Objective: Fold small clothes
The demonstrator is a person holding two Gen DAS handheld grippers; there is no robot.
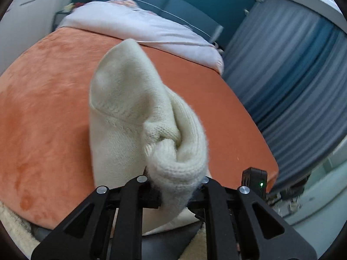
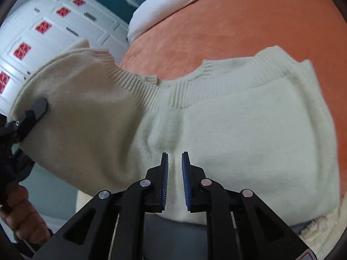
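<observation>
A cream knitted sweater (image 2: 238, 125) lies on the orange bed cover (image 2: 238, 26). My left gripper (image 1: 175, 179) is shut on a bunched edge of the sweater (image 1: 130, 112) and lifts it off the cover; its fingers are hidden by the knit. In the right wrist view the left gripper (image 2: 34, 110) holds the sweater's left side raised, folding it over. My right gripper (image 2: 174, 169) is slightly open, its blue pads (image 2: 186, 173) either side of a ridge of the sweater's lower part, not closed on it.
A white pillow or duvet (image 1: 138, 26) lies at the head of the bed. Blue-grey curtains (image 1: 292, 75) hang to the right. White cupboards with red marks (image 2: 43, 26) stand to the left. A fluffy cream rug (image 2: 321, 231) lies by the bed's edge.
</observation>
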